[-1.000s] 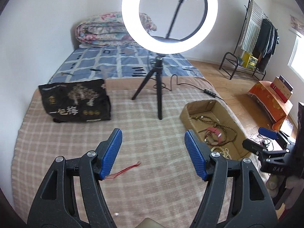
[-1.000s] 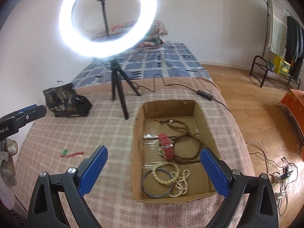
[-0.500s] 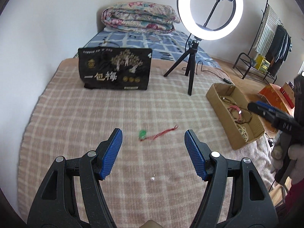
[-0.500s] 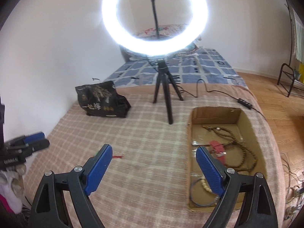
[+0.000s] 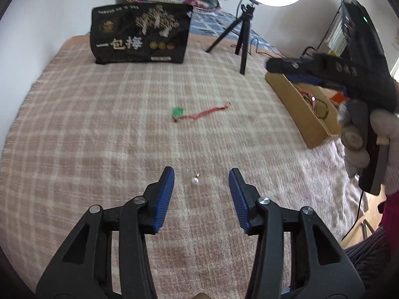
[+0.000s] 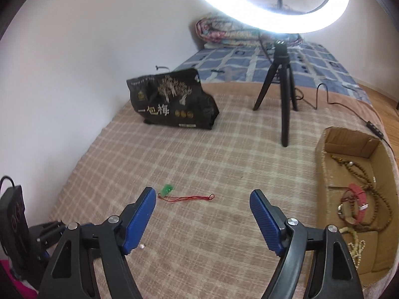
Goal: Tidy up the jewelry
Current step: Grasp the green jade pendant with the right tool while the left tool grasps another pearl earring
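A small pearl earring point(image 5: 195, 180) lies on the checked blanket, just ahead of my open, empty left gripper point(image 5: 201, 172) and between its blue fingers. It also shows in the right wrist view point(image 6: 142, 246). A green pendant on a red cord point(image 5: 197, 113) lies farther out; it also shows in the right wrist view point(image 6: 184, 196). My right gripper point(image 6: 203, 194) is open and empty above the blanket, near that cord. A cardboard box point(image 6: 326, 174) at the right holds bead necklaces, bracelets and a red band.
A black printed bag point(image 5: 139, 35) stands at the back. A ring light on a black tripod point(image 6: 284, 94) stands beside the box, its cable trailing right. Folded quilts lie on the bed behind. The bed edge and floor are at the right.
Both grippers swung left, away from the box. The left one dropped low over the blanket until the pearl earring sits between its fingers. The right one now faces the pendant cord.
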Motion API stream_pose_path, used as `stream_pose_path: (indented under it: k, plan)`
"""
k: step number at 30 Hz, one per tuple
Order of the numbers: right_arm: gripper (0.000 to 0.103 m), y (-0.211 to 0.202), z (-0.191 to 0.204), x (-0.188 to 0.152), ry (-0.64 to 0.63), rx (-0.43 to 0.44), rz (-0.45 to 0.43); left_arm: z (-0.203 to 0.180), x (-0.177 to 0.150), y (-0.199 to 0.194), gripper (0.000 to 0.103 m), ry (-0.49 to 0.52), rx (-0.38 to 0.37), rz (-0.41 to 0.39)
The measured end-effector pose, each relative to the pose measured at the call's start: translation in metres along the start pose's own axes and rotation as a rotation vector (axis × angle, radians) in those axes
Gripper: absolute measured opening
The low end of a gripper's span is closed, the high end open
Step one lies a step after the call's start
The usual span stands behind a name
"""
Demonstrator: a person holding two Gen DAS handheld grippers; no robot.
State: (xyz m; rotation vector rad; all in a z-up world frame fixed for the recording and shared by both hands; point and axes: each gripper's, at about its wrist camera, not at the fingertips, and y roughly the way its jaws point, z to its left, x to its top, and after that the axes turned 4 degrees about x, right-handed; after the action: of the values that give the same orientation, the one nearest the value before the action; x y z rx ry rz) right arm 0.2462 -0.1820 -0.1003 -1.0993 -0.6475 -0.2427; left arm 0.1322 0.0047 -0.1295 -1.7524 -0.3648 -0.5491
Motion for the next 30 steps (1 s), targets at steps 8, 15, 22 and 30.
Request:
stream_pose_path:
  k: [8, 15, 22, 30]
  plan:
    - [0.06, 0.058, 0.017, 0.004, -0.009, 0.095, 0.13, 0.01, -0.009, 0.026, 0.036, -0.023, -0.03, 0.059]
    - [0.055, 0.113, 0.027, 0.003, 0.041, 0.126, 0.245, 0.006, -0.01, 0.041, 0.036, -0.012, -0.048, 0.067]
    - [0.04, 0.143, 0.028, 0.007, 0.102, 0.141, 0.308, 0.005, -0.011, 0.054, 0.031, -0.017, -0.041, 0.08]
    - [0.034, 0.162, 0.041, 0.013, 0.104, 0.106, 0.358, 0.003, -0.009, 0.057, 0.028, -0.018, -0.053, 0.06]
